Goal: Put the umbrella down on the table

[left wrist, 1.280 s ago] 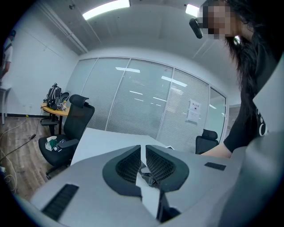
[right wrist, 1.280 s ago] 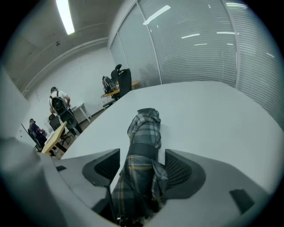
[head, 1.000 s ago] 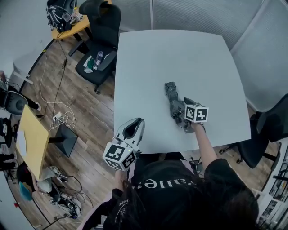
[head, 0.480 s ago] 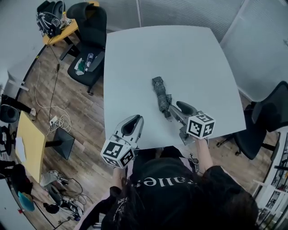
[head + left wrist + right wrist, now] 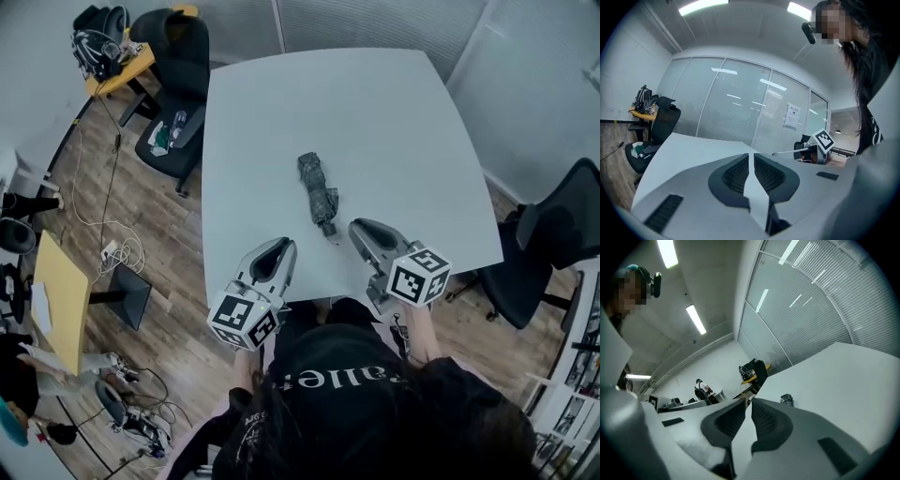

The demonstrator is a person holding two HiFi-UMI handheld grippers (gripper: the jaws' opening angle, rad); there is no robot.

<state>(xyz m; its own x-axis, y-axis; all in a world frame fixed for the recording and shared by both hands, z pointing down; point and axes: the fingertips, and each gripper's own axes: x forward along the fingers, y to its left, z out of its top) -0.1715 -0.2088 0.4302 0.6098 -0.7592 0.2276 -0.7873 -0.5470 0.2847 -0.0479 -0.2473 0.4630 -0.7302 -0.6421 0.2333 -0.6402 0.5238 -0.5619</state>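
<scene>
The folded dark umbrella (image 5: 317, 194) lies flat on the white table (image 5: 375, 112), with nothing touching it. My right gripper (image 5: 361, 228) hovers just short of its near end; its jaws are closing, almost together, with nothing between them. In the right gripper view the umbrella (image 5: 786, 400) shows small beyond the right gripper (image 5: 750, 401), out on the table (image 5: 843, 376). Over the table's near edge, my left gripper (image 5: 281, 249) is shut and empty. The left gripper view shows the left gripper (image 5: 751, 155) with its jaws together over the table (image 5: 689, 145).
A black office chair (image 5: 178, 66) stands at the table's far left corner and another chair (image 5: 553, 234) at its right. A yellow desk (image 5: 61, 300) and loose cables (image 5: 117, 248) lie on the wooden floor to the left. Glass partitions close off the far side.
My right gripper has let go of the umbrella, drawn back toward me, risen, and its jaws have come together. The umbrella stays on the table. The left gripper has shifted slightly.
</scene>
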